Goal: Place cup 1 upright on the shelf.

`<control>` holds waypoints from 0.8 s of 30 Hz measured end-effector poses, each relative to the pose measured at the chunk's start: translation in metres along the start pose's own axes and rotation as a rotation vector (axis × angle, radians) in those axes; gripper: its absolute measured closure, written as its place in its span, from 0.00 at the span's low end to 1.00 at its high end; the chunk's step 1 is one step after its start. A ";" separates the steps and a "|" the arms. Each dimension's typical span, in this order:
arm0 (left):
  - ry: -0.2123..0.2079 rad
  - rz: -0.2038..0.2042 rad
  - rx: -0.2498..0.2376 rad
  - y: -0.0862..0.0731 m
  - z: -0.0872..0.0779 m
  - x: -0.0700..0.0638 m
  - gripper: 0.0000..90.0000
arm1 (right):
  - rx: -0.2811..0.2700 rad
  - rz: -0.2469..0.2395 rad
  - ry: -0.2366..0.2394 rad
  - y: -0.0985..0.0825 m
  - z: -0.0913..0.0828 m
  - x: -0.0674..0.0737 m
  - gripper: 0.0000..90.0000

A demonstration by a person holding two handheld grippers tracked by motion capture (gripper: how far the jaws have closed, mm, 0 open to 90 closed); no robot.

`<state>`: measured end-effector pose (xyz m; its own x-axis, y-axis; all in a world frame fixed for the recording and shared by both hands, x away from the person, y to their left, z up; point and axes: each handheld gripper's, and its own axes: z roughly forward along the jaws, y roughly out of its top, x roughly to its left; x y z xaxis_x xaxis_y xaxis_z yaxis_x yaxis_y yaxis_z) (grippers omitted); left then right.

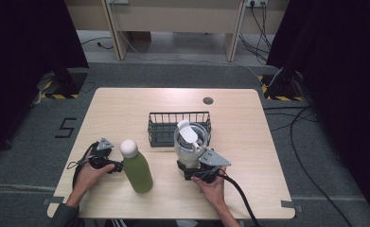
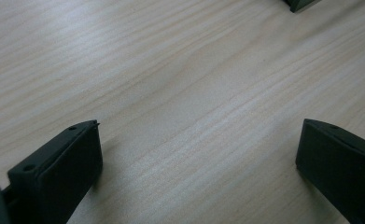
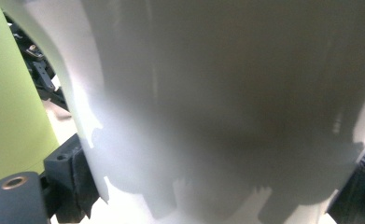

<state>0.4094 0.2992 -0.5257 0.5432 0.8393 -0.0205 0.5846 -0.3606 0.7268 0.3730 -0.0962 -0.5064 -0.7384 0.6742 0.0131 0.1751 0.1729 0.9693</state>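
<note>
Right gripper (image 1: 188, 166): jaws clamped on lower body of white tumbler (image 1: 190, 142), upright on table (image 1: 126, 106), touching front of black wire basket (image 1: 161, 124). Left gripper (image 1: 118, 166): jaws wide apart, empty, just beside green bottle (image 1: 137, 171).

bottle (image 1: 136, 167) stands left of the jug (image 1: 190, 142), wire basket (image 1: 160, 127) behind both.

Wire basket (image 1: 166, 124) just behind white cup (image 1: 190, 140)
</note>
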 end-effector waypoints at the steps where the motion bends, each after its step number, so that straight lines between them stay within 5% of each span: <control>1: 0.000 0.000 0.000 0.000 0.000 0.000 0.00 | -0.001 -0.007 -0.007 0.001 0.000 0.000 0.12; 24: 0.001 -0.001 0.000 0.000 0.000 0.000 0.00 | -0.028 -0.010 -0.025 0.030 -0.002 -0.005 0.12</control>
<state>0.4091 0.2991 -0.5257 0.5425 0.8398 -0.0207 0.5853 -0.3602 0.7264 0.3807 -0.0954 -0.4767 -0.7235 0.6903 -0.0026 0.1490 0.1598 0.9758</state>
